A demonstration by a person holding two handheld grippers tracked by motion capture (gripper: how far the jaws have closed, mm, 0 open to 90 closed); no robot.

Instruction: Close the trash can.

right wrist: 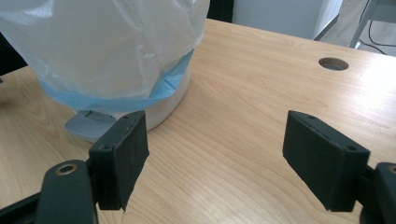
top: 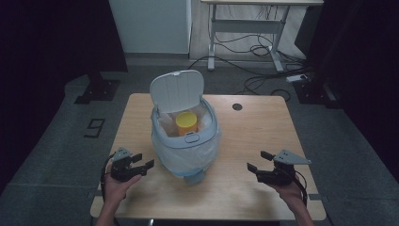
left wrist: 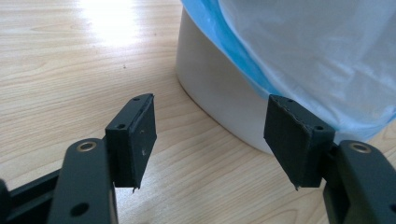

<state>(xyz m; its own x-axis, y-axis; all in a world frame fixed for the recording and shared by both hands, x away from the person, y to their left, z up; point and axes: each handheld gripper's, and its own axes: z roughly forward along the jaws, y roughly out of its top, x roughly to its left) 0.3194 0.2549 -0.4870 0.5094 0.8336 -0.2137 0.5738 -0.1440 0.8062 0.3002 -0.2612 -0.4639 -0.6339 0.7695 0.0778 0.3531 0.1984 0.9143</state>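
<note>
Two grippers rest low over the near part of a wooden table (top: 263,127), one on each side of a small white pedal bin (top: 186,136) that stands at the table's middle. The left gripper (top: 141,162) sits just left of the bin's near side, held in the person's left hand (top: 117,186), and its jaws stand apart with nothing between them; in the left gripper view the gripper (left wrist: 210,133) points at the bin's white base (left wrist: 219,93), close to it but not touching. The right gripper (top: 258,161) lies well right of the bin, held in the right hand (top: 289,190), with bare tabletop between it and the bin. In the right gripper view its jaws show a clear gap over plain wood and grip nothing, so that gripper (right wrist: 212,149) too is open. The bin's lid (top: 178,90) is tipped up and back toward the far side, leaving the mouth uncovered. A pale blue liner bag (top: 188,153) is folded over the rim and hangs down the outer wall. Inside the bin stands a yellow cup-like container (top: 186,122), upright. A grey foot pedal (right wrist: 88,123) juts from the bin's near base. A round cable hole (top: 237,107) lies in the table's far right part.
</note>
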